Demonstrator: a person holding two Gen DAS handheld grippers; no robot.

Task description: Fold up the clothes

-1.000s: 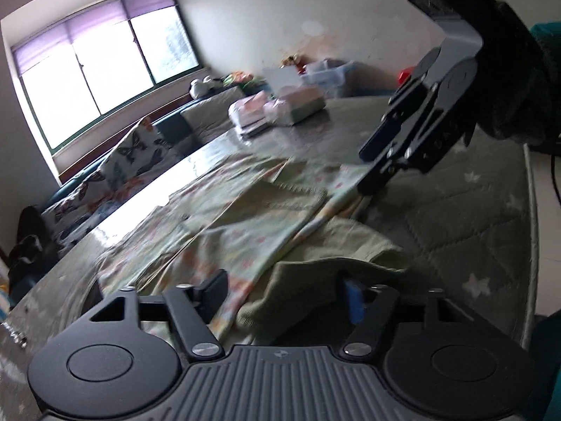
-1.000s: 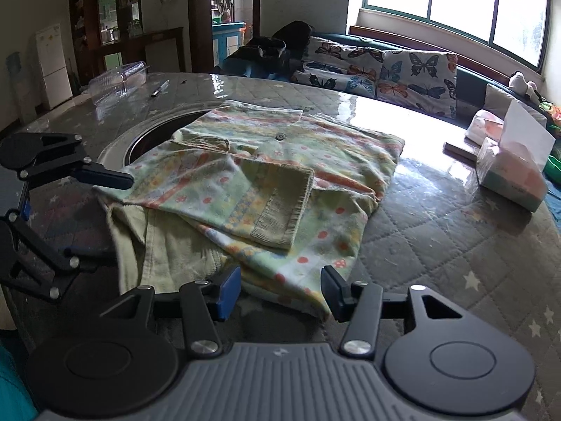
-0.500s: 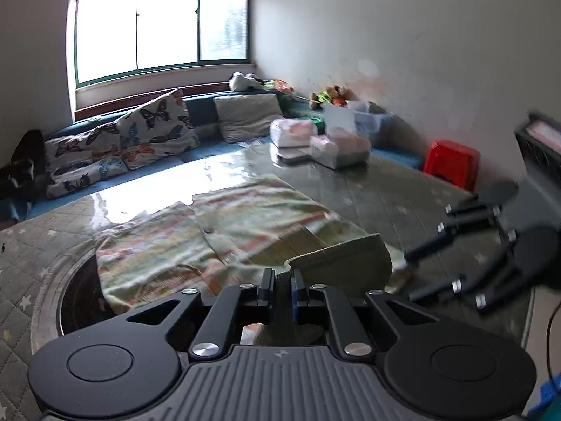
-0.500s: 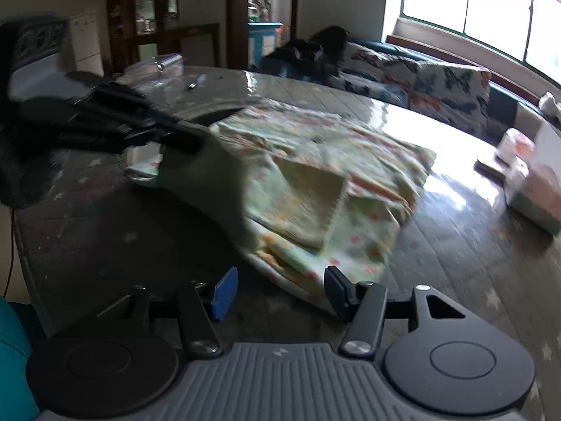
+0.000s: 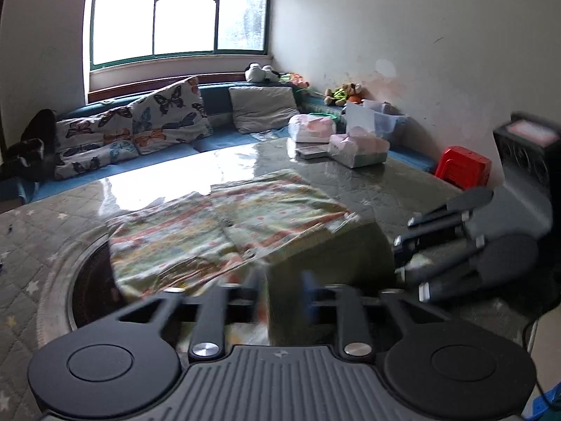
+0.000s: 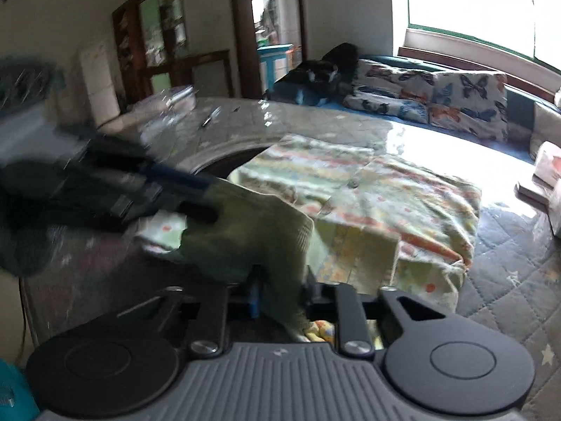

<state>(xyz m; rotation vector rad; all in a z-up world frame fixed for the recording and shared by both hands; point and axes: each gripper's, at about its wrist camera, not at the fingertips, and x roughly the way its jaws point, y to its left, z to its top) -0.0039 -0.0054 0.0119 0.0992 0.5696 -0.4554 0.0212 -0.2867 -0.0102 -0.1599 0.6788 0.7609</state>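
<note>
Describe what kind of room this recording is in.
Probably a home living room: a bench sofa with butterfly cushions under the window, soft toys by the wall, and a round quilted table.

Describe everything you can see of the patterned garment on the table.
The garment is a soft, pale green cloth with orange and yellow prints and a button, its inside plain olive. Most lies flat on the quilted table, partly over a round hole. The near corner is lifted and folded back: the right gripper, just closing, pinches it; the left gripper, just opening, straddles it, contact blurred.
</note>
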